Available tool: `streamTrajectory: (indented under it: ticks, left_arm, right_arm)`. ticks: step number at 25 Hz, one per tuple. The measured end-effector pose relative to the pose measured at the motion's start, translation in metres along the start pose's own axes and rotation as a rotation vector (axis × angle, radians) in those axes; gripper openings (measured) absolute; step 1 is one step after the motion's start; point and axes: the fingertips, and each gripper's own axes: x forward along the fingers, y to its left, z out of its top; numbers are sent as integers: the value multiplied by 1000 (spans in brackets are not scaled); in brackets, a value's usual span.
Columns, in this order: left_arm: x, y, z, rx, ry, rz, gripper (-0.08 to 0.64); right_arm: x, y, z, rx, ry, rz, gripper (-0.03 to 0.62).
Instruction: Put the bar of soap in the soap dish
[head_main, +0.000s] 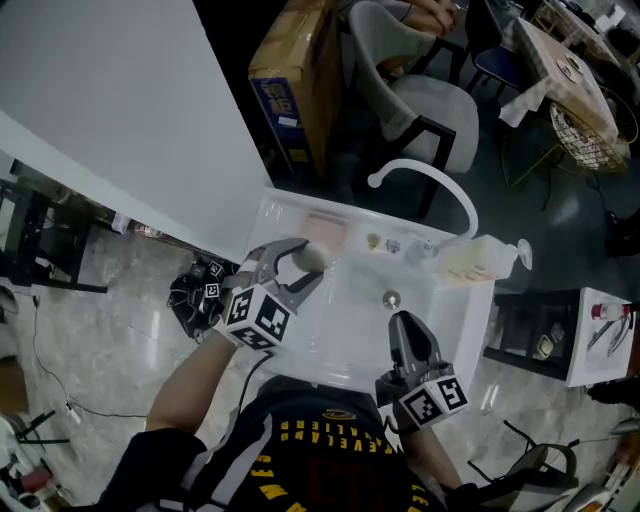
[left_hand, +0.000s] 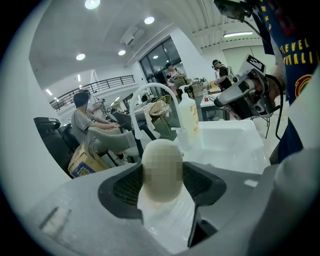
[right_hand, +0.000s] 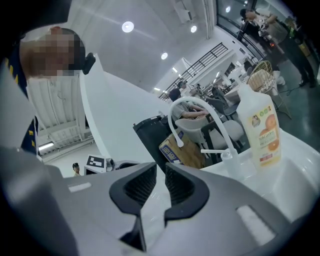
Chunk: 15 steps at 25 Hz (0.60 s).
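So the left tongs (left_hand: 162, 181) are clamped on the bar of soap (left_hand: 161, 167), a pale oval lump pinched by its sides between the two ribbed pads, sticking up above them. The right tongs (right_hand: 159, 187) are pretty much closed, with only a sliver of gap and nothing in them, hanging over the near side of the white sink (head_main: 345, 330). From the head view, the soap sits up in the air at the sink's back-left corner, just beside the pinkish soap dish (head_main: 326, 232) on the rim. It might be partly over the dish, but the angle's too murky to be sure. Further along that rim there's the curved white faucet (head_main: 432, 180) and a pump bottle (right_hand: 262, 127) with an orange label. Beyond the sink are a cardboard box (head_main: 295, 85) and a grey chair (head_main: 425, 105).
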Motion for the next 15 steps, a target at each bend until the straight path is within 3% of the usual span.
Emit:
streamTrajectory:
  ticks: [15]
  left_arm:
    - [59,19,-25,92,108,-39,258]
  right_arm:
    - [11,-39,0,59,20,-38,52]
